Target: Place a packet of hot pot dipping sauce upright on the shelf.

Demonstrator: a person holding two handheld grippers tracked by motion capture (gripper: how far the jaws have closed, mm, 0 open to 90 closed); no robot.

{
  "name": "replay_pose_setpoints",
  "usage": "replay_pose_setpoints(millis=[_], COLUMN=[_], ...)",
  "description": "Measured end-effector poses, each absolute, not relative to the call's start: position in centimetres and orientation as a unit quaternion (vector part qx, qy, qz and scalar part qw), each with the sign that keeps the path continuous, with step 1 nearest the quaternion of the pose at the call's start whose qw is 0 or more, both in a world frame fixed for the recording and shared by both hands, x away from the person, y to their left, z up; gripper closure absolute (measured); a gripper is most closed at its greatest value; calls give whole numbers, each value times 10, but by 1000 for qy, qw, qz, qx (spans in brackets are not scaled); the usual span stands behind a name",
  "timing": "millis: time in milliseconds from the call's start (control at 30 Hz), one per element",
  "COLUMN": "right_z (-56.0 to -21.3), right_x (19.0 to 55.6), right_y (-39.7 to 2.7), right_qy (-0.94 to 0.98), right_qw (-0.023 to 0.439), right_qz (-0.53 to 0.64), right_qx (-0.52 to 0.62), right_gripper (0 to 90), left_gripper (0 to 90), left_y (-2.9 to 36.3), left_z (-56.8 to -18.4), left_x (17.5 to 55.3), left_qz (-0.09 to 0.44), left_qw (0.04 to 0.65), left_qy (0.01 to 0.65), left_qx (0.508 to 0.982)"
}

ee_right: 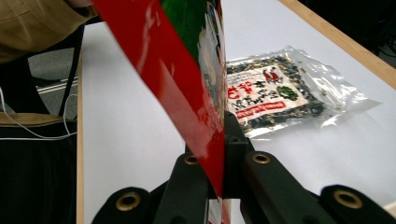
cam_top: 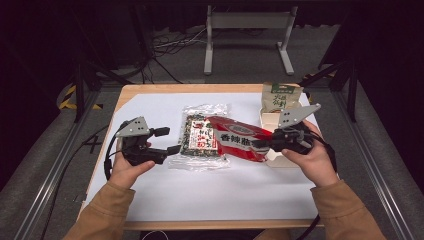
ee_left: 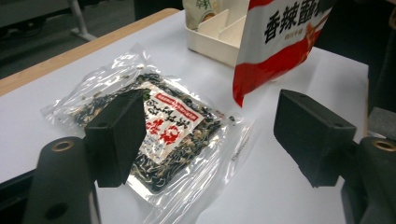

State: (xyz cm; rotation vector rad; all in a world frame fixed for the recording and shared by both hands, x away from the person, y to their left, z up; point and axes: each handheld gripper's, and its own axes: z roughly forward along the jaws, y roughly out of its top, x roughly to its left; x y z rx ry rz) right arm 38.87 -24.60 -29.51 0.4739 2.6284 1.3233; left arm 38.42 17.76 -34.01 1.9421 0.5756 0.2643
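— Right side?
— My right gripper [cam_top: 266, 143] is clamped tight on the red packet [cam_top: 235, 137]; packet lifted off the table, over the clear seaweed pouch [cam_top: 200, 136].
— Left?
— My left gripper [cam_top: 169, 141] stands wide, nothing between the jaws; it sits just beside the pouch, near the white tray [cam_top: 266, 118].

Bright white table [cam_top: 200, 195] under overhead light, dark surroundings, glare on clear packet [ee_left: 154, 126], soft close-up blur

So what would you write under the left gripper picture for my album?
Open left gripper over a clear seaweed packet, with a red bag hanging beyond it by a white tray.
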Motion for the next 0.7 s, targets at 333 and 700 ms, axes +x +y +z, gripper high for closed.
replay_pose_setpoints(millis=[333,700], right_z=[-277,-268], right_x=[400,415], right_y=[-262,-276], right_qy=[878,876], right_qw=[96,108], right_qz=[438,437], right_qx=[169,175], right_gripper=[894,893], left_gripper=[254,251], left_y=[188,196], left_z=[-353,-369], left_x=[385,382], left_qz=[126,136], left_qw=[520,512], left_qy=[274,298], left_qx=[799,794])
